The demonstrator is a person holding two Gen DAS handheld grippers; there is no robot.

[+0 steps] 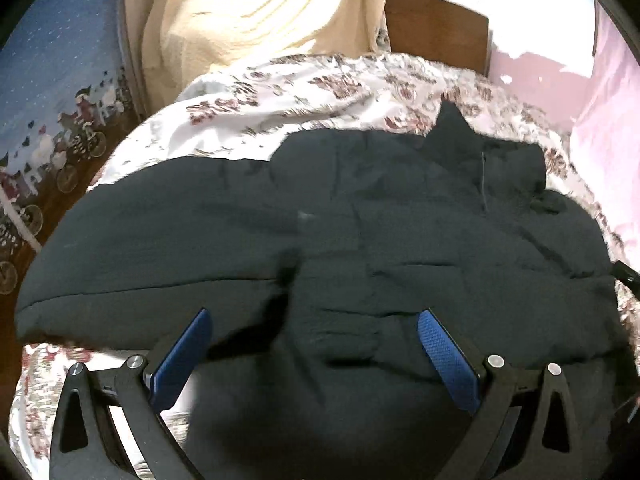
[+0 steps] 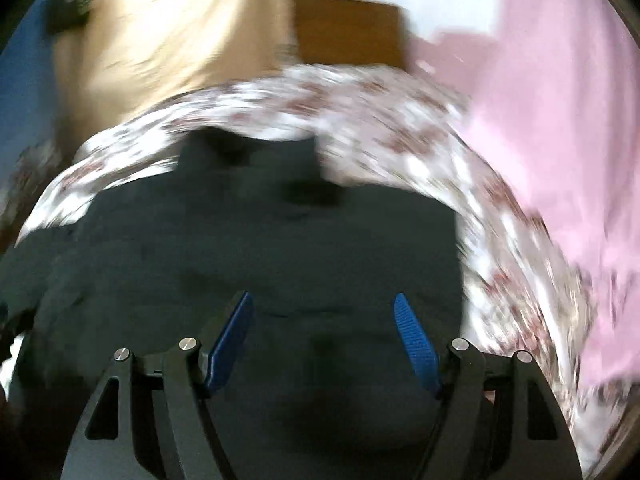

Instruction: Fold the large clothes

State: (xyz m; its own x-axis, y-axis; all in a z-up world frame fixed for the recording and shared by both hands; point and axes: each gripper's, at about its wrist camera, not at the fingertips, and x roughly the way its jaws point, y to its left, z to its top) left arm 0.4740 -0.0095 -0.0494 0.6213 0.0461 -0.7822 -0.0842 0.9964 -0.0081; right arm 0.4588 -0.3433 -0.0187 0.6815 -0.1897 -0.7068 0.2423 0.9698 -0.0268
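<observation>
Hovering over the near part of the dark garment [image 1: 320, 216], the left tongs [image 1: 314, 322] stand wide apart with nothing between the blue pads [image 1: 448, 364]; cloth lies under and ahead of them, not gripped. The right tongs [image 2: 322, 308] are likewise spread and empty above the same dark garment [image 2: 256, 248], probably poised to pick a fresh edge for a fold.

Garment is spread broad across the bed on a floral bedsheet [image 1: 304, 92], laid flat so edges can be found. A loose dark strip [image 1: 276, 300] lies on top near the left tongs. Far edge shows a raised point, perhaps a collar or hood; right view is badly blurred, so I can't settle it.

Beyond: cream cloth [image 1: 256, 12] draped at the bed's far side, wooden headboard [image 1: 436, 28], pink wall [image 2: 560, 100] to the right, blue patterned fabric [image 1: 60, 92] to the left.
</observation>
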